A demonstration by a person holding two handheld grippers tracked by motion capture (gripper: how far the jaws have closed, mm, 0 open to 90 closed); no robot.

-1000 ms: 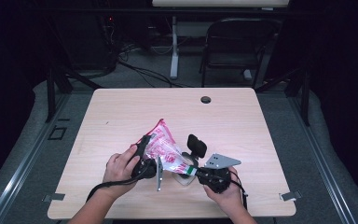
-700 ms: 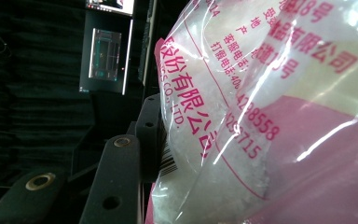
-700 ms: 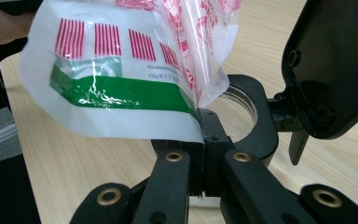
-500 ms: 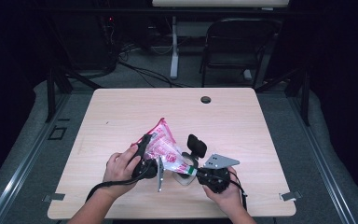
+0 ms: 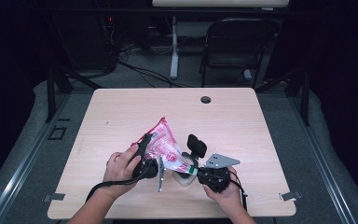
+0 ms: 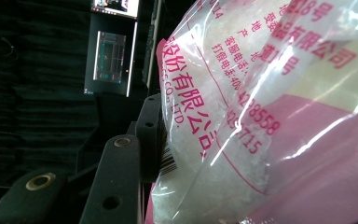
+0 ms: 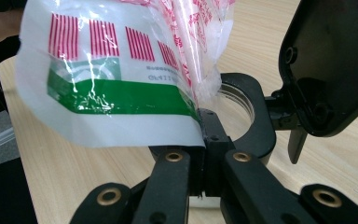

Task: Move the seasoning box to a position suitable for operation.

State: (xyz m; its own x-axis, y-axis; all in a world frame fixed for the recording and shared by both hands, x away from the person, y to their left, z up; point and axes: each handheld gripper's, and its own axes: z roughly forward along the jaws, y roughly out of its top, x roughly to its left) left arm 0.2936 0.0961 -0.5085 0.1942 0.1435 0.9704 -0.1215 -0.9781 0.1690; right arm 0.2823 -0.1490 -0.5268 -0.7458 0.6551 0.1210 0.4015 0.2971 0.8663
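Nothing moved; clear pink-printed bag (image 5: 163, 147) of white grains, green-banded edge.

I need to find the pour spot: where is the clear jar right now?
In the high view the clear jar stands near the table's front edge, between the two grippers, under the pink bag's lower corner.

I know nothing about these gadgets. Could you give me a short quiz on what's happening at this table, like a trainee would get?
1. True or false: the bag lies flat on the table.
2. Which gripper pinches the bag's green-banded corner: A, left gripper, or B, right gripper?
3. What colour is the open lid of the small jar below the bag?
Key: 1 false, it is held up. 2 B. 3 black.
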